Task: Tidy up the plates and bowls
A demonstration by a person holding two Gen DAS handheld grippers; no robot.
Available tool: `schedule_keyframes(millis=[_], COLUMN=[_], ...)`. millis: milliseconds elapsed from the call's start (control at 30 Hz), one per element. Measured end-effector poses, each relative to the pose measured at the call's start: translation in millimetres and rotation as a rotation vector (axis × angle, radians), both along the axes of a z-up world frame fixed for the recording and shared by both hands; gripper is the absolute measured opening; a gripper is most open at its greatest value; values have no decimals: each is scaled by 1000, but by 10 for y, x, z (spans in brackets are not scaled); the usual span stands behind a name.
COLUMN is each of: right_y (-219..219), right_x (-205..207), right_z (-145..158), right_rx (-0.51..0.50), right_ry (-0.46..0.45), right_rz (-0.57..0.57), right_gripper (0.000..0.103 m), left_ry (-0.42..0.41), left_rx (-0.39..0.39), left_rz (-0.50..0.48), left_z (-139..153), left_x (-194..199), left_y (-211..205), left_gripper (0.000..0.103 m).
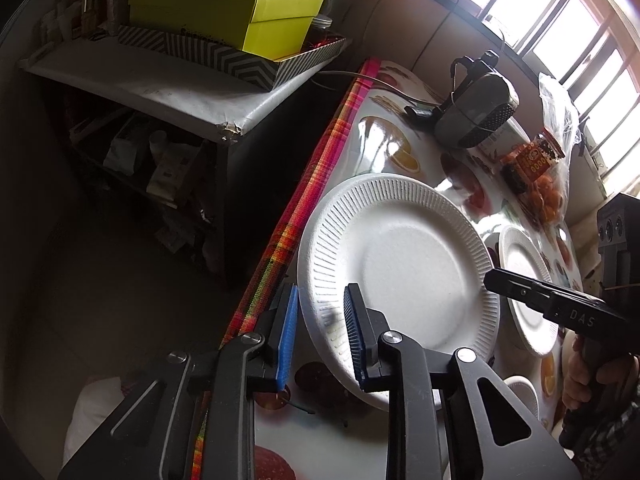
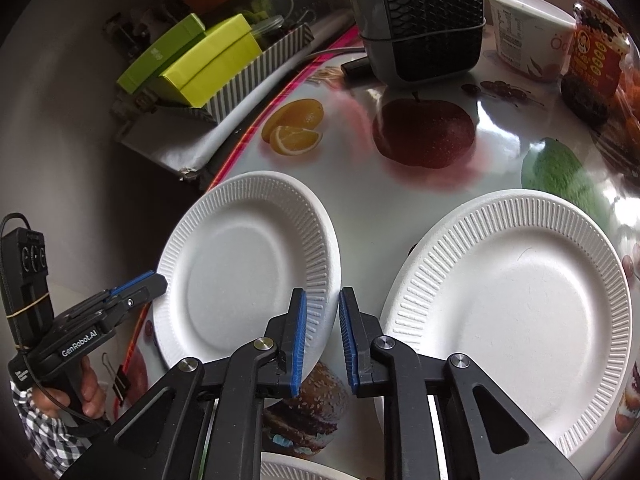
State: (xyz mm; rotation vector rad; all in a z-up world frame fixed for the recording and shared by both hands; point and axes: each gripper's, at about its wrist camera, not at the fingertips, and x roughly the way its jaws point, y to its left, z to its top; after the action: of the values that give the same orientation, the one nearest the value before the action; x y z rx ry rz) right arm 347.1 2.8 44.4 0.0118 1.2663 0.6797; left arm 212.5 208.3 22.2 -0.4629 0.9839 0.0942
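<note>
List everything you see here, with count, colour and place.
left plate: one, white, table edge, rim gripped on both sides
right plate: one, white, beside it
fan: one, grey, far side
tub: one, white, right of fan
snack bag: one, red, right of tub
boxes: two, green, in striped tray
clip: one, black, table's left edge
table: one, fruit-print cover
left tongs: one, black, shut on left plate
right tongs: one, black, shut on left plate
hands: two, gripping the handles

i see a round white foam plate with a ribbed rim [image 2: 248,256] lying near the table's left edge, its near side tilted up. a second, matching white foam plate [image 2: 516,300] lies flat just beside it on the right.
</note>
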Motion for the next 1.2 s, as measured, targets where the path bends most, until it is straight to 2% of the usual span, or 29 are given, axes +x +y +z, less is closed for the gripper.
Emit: schedule_keyframes(millis=[333, 600, 933, 1200], right_y=[-17, -82, -284, -550], right_x=[-9, -88, -347, -601], right_z=[21, 184, 396, 496], right_rx=[13, 35, 42, 30], right_ry=[1, -15, -39, -56], right_rz=[-8, -15, -28, -52], right_gripper=[16, 16, 16, 16], left_ry=[-6, -36, -73, -78], left_rx=[9, 22, 32, 31], left_rz=[-1, -14, -54, -101], left_z=[34, 209, 409, 450], left_x=[-9, -111, -345, -507], left_y=[1, -31, -203, -454], left_gripper=[24, 24, 24, 24])
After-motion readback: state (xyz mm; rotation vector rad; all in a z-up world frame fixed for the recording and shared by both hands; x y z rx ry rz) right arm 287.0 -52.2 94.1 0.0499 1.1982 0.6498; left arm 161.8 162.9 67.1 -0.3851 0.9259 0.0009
